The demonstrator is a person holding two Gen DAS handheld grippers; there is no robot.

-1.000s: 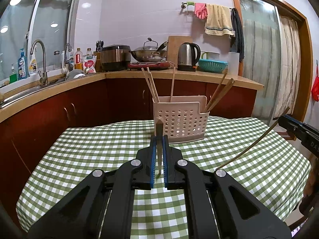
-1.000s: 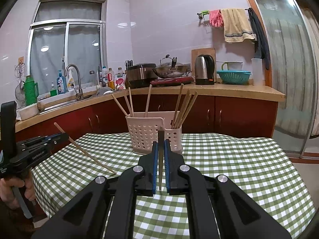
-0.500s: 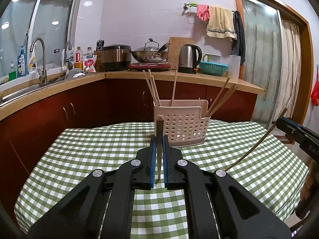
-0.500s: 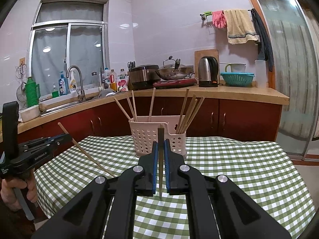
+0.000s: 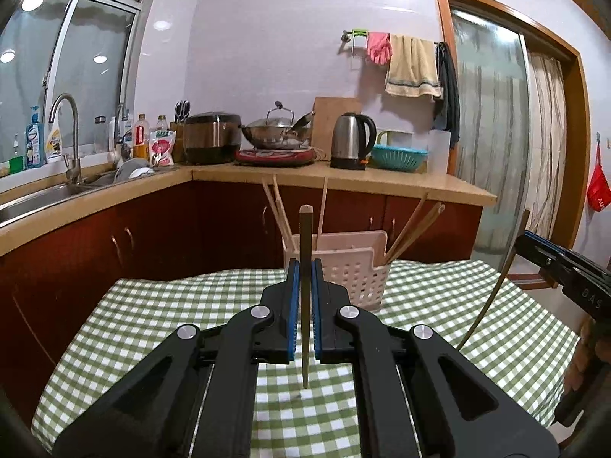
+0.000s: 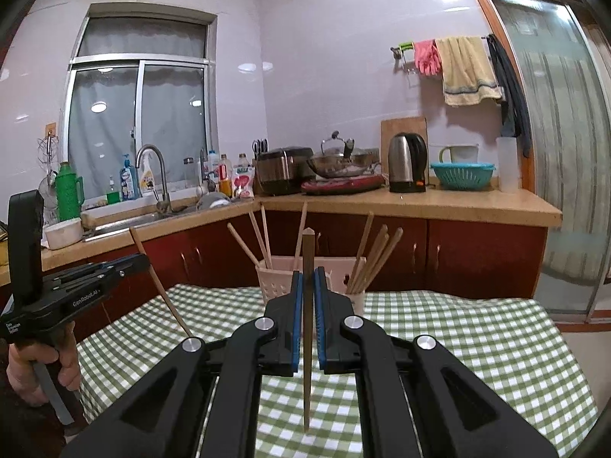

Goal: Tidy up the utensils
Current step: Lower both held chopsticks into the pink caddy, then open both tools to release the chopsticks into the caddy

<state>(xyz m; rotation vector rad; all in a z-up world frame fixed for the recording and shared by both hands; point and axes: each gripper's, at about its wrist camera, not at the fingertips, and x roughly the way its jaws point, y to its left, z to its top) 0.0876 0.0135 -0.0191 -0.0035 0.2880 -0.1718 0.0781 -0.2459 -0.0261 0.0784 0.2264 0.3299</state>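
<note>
In the left wrist view my left gripper is shut on a brown chopstick that stands upright, its thin tip just above the green checked tablecloth. Behind it stands a pale perforated utensil holder with several chopsticks leaning in it. In the right wrist view my right gripper is likewise shut on an upright chopstick, in front of the same holder. Each view shows the other gripper at its edge, the right gripper and the left gripper, each with a slanting chopstick.
A wooden counter wraps behind the table, with a sink and tap, a rice cooker, a wok, a kettle and a teal colander. A glass door is on the right. A hand grips the left gripper's handle.
Both grippers have risen a little with their chopsticks still clamped. The holder and table now sit lower in both views.
</note>
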